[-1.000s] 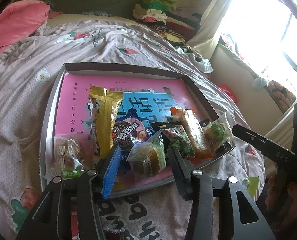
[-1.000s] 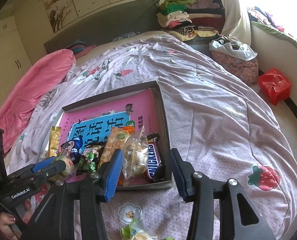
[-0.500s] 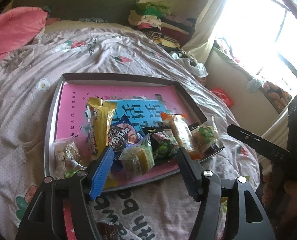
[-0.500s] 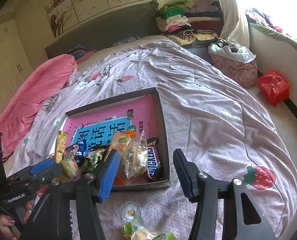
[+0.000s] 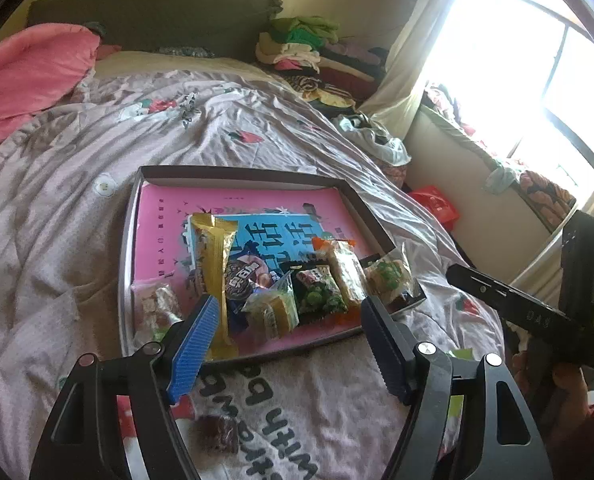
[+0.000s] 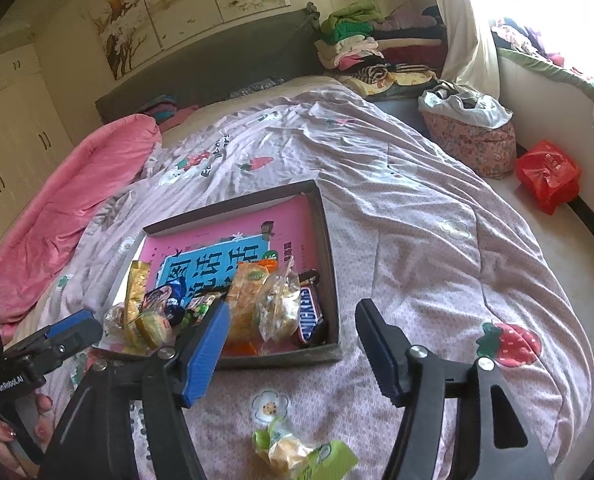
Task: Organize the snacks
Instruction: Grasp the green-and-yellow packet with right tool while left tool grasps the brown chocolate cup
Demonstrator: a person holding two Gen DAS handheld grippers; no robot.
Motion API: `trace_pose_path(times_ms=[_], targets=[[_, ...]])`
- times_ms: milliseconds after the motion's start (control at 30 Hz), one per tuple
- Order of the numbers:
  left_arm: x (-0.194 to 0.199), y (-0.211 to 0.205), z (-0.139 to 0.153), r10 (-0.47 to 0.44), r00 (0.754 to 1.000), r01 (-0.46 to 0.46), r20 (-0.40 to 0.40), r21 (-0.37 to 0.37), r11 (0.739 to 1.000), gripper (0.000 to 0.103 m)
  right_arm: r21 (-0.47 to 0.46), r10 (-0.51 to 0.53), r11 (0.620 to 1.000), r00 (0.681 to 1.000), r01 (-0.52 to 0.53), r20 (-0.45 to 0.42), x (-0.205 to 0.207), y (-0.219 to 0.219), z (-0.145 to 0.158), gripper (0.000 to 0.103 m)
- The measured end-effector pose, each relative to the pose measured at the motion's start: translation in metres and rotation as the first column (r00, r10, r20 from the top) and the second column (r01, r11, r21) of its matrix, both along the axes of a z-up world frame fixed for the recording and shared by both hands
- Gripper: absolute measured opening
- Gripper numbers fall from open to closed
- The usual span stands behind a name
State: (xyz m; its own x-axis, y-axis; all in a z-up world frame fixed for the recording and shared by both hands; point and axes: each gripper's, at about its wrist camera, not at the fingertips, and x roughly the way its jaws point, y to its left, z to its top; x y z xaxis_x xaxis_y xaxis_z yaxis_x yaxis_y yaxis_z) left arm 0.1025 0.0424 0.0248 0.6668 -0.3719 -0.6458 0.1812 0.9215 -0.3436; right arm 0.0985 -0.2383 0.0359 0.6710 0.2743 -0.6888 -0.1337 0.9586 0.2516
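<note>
A shallow dark tray (image 5: 126,248) with a pink printed bottom lies on the quilt. Snacks crowd its near end: a gold bar (image 5: 213,256), a clear cake packet (image 5: 271,314), a green packet (image 5: 321,292), an orange packet (image 5: 345,268) and a Snickers bar (image 6: 309,316). My left gripper (image 5: 291,316) hovers just short of the tray's near rim, its jaws opening with nothing gripped. My right gripper (image 6: 293,314) hangs at the tray's near right corner (image 6: 337,344), jaws also opening and empty. A green-wrapped snack (image 6: 297,452) and a small dark snack (image 5: 217,432) lie loose on the quilt.
The bed's strawberry-print quilt (image 6: 437,240) spreads around the tray. A pink duvet (image 6: 77,200) is heaped at the left and folded clothes (image 6: 357,40) are stacked by the headboard. A floral bag (image 6: 469,144) and a red bag (image 6: 549,176) sit on the floor at the right.
Both grippers' jaws have widened, and both have drawn back and up from the tray. The clear packets that stood between their fingers now lie in the tray.
</note>
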Motion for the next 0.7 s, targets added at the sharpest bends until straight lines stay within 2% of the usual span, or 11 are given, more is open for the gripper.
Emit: trace_pose_path(times_ms=[400, 700], targets=[[-0.021, 0.03, 0.003, 0.063, 0.998, -0.062, -0.024, 0.013, 0.998, 0.075, 0.014, 0.012, 1.0, 0.996, -0.011, -0.086, -0.032, -0.013, -0.019, 0.067], [-0.035, 0.04, -0.014, 0.08, 0.993, -0.076, -0.089, 0.045, 0.996, 0.075, 0.046, 0.009, 0.999, 0.988, -0.003, -0.152, -0.049, -0.018, -0.035, 0.068]])
